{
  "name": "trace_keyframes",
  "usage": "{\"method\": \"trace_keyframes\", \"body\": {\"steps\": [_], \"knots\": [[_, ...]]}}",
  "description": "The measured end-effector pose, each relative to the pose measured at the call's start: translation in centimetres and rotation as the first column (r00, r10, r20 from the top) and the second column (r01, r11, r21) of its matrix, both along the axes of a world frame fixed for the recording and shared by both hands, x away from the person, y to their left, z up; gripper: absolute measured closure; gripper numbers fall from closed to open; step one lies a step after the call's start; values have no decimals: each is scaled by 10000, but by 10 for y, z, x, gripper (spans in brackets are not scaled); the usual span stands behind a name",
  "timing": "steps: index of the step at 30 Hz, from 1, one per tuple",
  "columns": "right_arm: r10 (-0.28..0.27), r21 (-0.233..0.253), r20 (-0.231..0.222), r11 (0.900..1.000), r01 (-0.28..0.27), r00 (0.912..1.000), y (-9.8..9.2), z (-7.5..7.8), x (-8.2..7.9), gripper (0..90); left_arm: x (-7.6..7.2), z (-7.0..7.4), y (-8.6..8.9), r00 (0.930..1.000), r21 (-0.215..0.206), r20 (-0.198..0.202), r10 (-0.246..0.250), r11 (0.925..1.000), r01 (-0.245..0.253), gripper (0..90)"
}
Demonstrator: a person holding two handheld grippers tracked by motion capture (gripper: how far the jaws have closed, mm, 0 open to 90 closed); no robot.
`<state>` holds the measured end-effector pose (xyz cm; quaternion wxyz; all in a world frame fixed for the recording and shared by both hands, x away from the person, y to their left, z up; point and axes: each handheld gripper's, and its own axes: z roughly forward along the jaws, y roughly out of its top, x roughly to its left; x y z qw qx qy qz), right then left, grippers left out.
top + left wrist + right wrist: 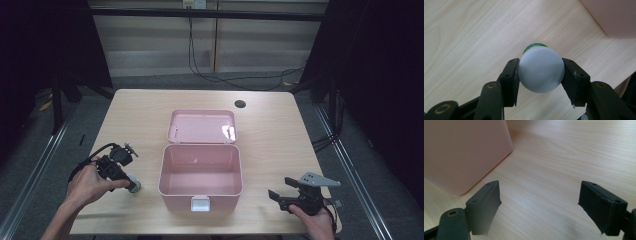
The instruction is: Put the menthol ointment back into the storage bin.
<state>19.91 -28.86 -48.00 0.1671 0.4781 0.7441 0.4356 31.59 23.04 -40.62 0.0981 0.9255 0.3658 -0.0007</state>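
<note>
A person's left gripper point(540, 72) clamps a small white-capped bottle point(541, 70), apparently green-labelled, standing on the wooden table point(270, 145) left of an open pink box point(201, 172); the right gripper point(539, 205) hovers wide apart.

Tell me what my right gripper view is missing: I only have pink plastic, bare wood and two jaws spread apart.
Observer: That plastic is an open pink box, lid laid flat behind it, nothing inside.
Operator: Report the left gripper.
Observer: The left gripper is shut on a small bottle, jaws pressing its white cap from both sides.
Operator: Give its position.
Observer: The bottle stands on the table left of the box, apart from its wall.
</note>
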Motion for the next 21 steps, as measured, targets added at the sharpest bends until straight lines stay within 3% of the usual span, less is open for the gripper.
{"method": "trace_keyframes", "body": {"steps": [6, 11, 12, 14, 21], "knots": [[27, -1, -17, 10000, -27, 10000, 0, 0, 0, 172, -4, 9, -2, 9978, 23, 21, -664, 9978, 664, 510], [40, -50, 8, 10000, -40, 10000, 1, 0, 0, 172, -9, 17, -7, 9952, -298, 96, -974, 9948, 976, 510], [34, -58, 18, 10000, -34, 10000, 1, 0, 0, 172, -10, 18, -9, 9937, -158, -29, -1123, 9936, 1123, 510], [33, -42, 16, 10000, -33, 10000, 1, 0, 0, 172, -12, 22, -11, 9929, -104, 27, -1187, 9929, 1187, 510], [60, -7, 12, 10000, -60, 10000, 1, 0, 0, 172, -14, 33, -13, 9927, -530, 468, -1114, 9921, 1139, 510]]}}
